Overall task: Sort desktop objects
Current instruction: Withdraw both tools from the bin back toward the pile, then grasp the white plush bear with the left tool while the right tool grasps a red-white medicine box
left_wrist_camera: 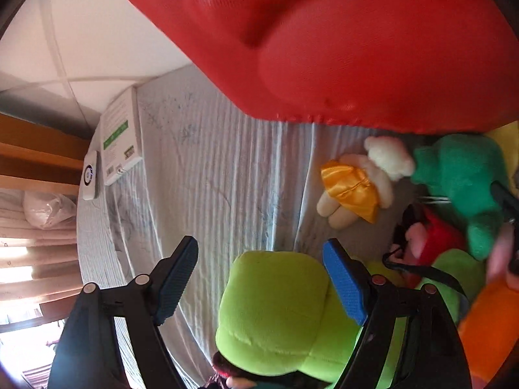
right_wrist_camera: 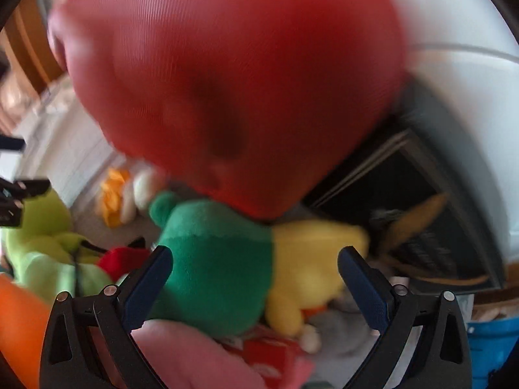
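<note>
A heap of plush toys lies on a pale striped cloth (left_wrist_camera: pixel 211 168). My left gripper (left_wrist_camera: pixel 262 278) is open and points down over a lime green plush (left_wrist_camera: pixel 275 317); its right pad is at the plush's edge and its left pad stands clear. My right gripper (right_wrist_camera: pixel 256 278) is open above a dark green plush (right_wrist_camera: pixel 211 259) and a yellow plush (right_wrist_camera: pixel 311 259). A pink plush (right_wrist_camera: pixel 194 356) lies just below its fingers. A big red heart cushion (left_wrist_camera: pixel 324 42) fills the top of both views. A white bear in a yellow dress (left_wrist_camera: pixel 356 188) lies apart from the heap.
A white box with a green label (left_wrist_camera: pixel 120 139) and a white remote (left_wrist_camera: pixel 90 175) lie at the cloth's far left edge. An orange plush (left_wrist_camera: pixel 493 324) and a red plush (left_wrist_camera: pixel 434 240) are in the heap. A dark bin (right_wrist_camera: pixel 405 194) and a blue container (right_wrist_camera: pixel 493 334) stand at the right.
</note>
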`<action>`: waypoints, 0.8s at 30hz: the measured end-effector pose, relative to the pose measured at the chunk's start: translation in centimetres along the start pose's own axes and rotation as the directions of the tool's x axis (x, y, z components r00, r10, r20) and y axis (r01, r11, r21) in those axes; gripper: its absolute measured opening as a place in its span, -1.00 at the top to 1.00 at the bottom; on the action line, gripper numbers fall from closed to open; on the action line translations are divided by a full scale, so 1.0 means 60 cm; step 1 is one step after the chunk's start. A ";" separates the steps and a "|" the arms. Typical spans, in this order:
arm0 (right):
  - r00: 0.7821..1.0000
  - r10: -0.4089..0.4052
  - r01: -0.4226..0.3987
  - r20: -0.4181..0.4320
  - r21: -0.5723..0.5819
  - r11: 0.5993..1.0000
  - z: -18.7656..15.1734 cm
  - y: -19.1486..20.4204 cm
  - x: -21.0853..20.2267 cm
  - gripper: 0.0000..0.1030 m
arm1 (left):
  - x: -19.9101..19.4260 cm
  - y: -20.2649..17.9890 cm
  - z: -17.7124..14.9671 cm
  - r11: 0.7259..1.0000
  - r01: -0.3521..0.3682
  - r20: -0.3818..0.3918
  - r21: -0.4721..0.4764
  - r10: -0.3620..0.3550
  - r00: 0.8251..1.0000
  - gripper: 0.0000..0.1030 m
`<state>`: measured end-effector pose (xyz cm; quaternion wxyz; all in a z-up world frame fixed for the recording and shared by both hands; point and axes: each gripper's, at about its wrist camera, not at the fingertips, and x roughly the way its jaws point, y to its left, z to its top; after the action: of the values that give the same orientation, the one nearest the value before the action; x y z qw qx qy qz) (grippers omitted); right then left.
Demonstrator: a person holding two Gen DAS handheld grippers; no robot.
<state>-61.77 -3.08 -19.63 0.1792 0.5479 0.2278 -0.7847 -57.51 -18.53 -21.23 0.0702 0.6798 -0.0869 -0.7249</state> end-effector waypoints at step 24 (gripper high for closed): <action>0.962 0.270 -0.263 -0.047 0.119 0.957 -0.375 -0.024 -0.102 -0.99 | -0.080 -0.135 -0.181 0.974 0.053 0.103 0.221 -0.077 0.992 -0.54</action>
<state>-42.96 10.77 -20.32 0.2454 0.6070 0.1132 -0.7473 -46.24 -9.93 -18.99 -0.0333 0.6445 -0.1472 -0.7496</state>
